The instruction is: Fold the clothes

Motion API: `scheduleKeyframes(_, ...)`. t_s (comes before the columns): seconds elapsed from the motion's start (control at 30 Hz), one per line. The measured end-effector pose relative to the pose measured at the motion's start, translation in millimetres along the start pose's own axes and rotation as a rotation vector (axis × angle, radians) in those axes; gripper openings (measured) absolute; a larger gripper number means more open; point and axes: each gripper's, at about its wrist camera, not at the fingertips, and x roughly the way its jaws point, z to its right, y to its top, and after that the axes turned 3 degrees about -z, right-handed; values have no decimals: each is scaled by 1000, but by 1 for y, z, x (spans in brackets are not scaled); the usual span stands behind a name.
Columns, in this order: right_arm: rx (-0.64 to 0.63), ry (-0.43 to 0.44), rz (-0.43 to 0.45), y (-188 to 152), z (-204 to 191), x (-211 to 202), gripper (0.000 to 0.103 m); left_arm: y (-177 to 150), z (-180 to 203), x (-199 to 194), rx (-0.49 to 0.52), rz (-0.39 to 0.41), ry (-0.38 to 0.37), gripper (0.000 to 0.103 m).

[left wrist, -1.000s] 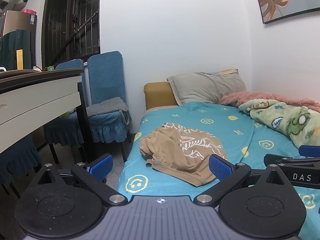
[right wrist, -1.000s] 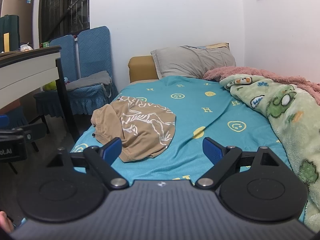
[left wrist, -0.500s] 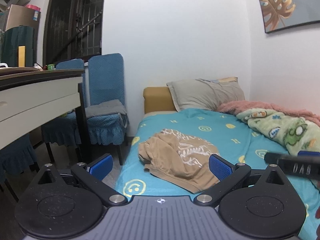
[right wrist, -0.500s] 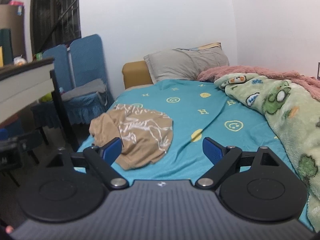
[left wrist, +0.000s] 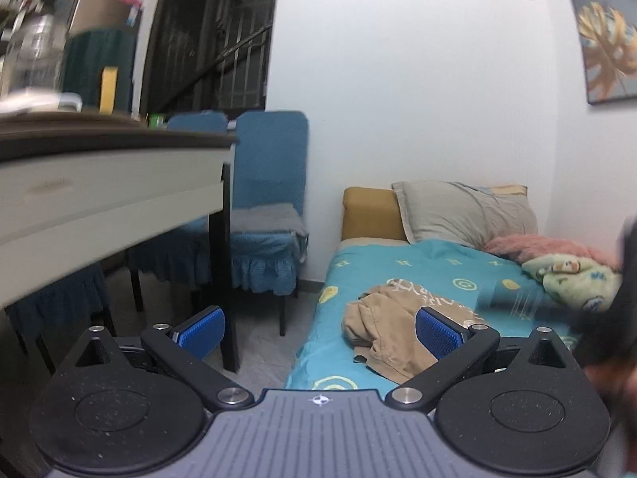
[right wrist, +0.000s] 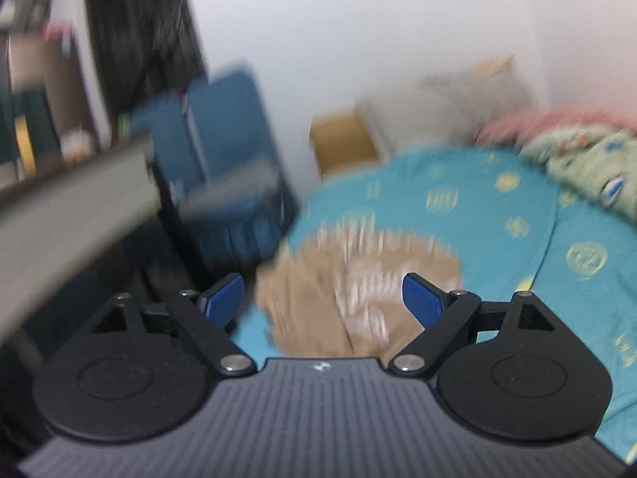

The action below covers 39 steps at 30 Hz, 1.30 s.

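A crumpled tan garment with a white print lies near the left edge of the bed's teal sheet. My left gripper stands open, back from the bed's corner, with nothing between its blue pads. In the blurred right wrist view the tan garment fills the space ahead of my right gripper. Its jaws are closing, still wide apart, and the cloth lies beyond the pads without touching them. A dark blurred shape at the right edge of the left wrist view is the right gripper.
A white table with a dark leg stands left of the bed. Blue-covered chairs sit behind it. A grey pillow, pink blanket and green printed blanket lie at the bed's far right.
Both views have swung toward the left. The right gripper has moved much closer to the tan garment and its jaws have narrowed. The left gripper has drifted left, off the bed's corner.
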Motion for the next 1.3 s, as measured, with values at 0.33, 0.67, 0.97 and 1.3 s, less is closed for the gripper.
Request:
scheduleKeyframes(0.33, -178, -116, -175, -70, -3, 102, 60, -14, -38, 76, -132, -119, -8, 103)
scheduleKeyframes(0.67, -185, -156, -95, -54, 5, 81, 16, -31, -13, 117, -67, -232, -66, 103)
scheduleKeyframes(0.97, -124, -73, 127, 16, 16, -33, 14, -47, 47, 106, 222, -187, -109, 103)
scheduleKeyframes(1.3, -44, 88, 295, 43, 47, -155, 14, -65, 117, 67, 409, -70, -229, 103)
